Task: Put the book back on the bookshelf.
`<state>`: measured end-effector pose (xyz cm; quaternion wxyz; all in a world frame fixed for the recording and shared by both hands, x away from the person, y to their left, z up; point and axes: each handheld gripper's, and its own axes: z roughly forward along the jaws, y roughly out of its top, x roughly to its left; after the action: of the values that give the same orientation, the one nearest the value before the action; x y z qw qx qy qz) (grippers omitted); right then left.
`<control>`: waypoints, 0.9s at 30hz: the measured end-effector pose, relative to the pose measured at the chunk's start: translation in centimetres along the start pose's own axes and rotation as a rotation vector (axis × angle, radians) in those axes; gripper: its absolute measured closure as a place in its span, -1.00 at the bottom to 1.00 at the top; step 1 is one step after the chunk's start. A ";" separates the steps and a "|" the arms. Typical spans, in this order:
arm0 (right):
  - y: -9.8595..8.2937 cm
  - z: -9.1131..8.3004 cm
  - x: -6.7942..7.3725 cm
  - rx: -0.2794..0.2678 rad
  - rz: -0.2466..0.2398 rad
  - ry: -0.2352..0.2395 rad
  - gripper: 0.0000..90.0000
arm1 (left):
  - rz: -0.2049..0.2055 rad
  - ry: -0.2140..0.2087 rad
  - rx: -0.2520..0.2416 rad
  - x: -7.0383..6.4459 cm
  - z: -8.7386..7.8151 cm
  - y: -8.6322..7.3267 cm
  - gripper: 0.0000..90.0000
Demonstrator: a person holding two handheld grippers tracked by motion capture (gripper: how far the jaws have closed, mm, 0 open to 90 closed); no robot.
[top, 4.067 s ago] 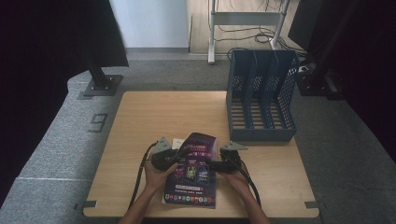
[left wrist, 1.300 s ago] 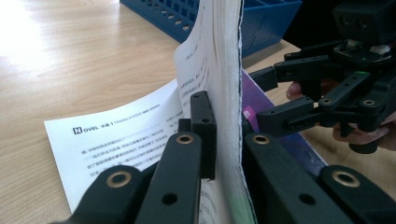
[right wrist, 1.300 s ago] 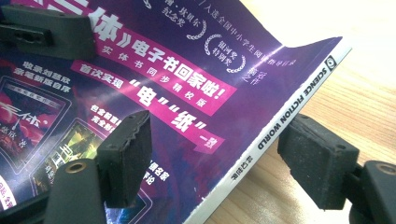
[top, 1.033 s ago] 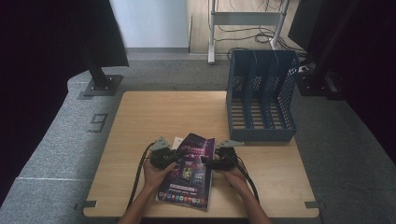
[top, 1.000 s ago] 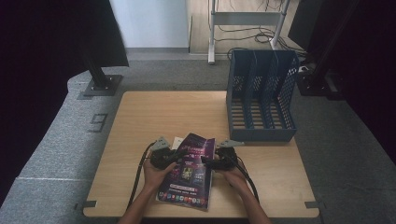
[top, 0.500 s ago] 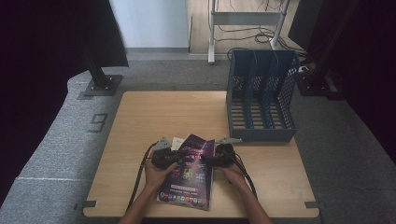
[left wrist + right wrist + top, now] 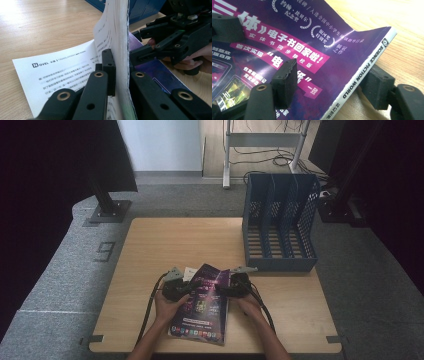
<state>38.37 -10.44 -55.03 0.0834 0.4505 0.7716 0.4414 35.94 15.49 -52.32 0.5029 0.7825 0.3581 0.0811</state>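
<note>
A magazine with a purple cover (image 7: pixel 200 307) lies near the table's front edge between both hands. My left gripper (image 7: pixel 184 288) is shut on its left side. In the left gripper view that gripper (image 7: pixel 120 66) clamps a standing sheaf of pages (image 7: pixel 117 27), while one white printed page (image 7: pixel 60 72) lies flat on the wood. My right gripper (image 7: pixel 226 290) is at the right edge. In the right gripper view it (image 7: pixel 330 83) stands open astride the white spine (image 7: pixel 362 72), one pad over the cover (image 7: pixel 312 32), the other past the spine.
A blue three-slot file rack (image 7: pixel 280 225) stands at the back right of the wooden table (image 7: pixel 175 240). Black cables trail from both grippers toward the front edge. Grey carpet, a stand base (image 7: pixel 107 212) and a white frame lie beyond the table.
Since four seconds ago the magazine has slid slightly toward the front edge and the right gripper has drawn in to its spine. Over the last second hardly anything has moved.
</note>
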 end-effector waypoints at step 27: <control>0.7 -2.5 0.3 -0.096 0.018 0.054 0.46 | 0.019 0.002 -0.051 0.2 -1.3 0.7 0.94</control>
<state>37.32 -11.56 -52.96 0.0802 0.4409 0.7473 0.4906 35.74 16.38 -51.17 0.5215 0.7728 0.3488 0.0958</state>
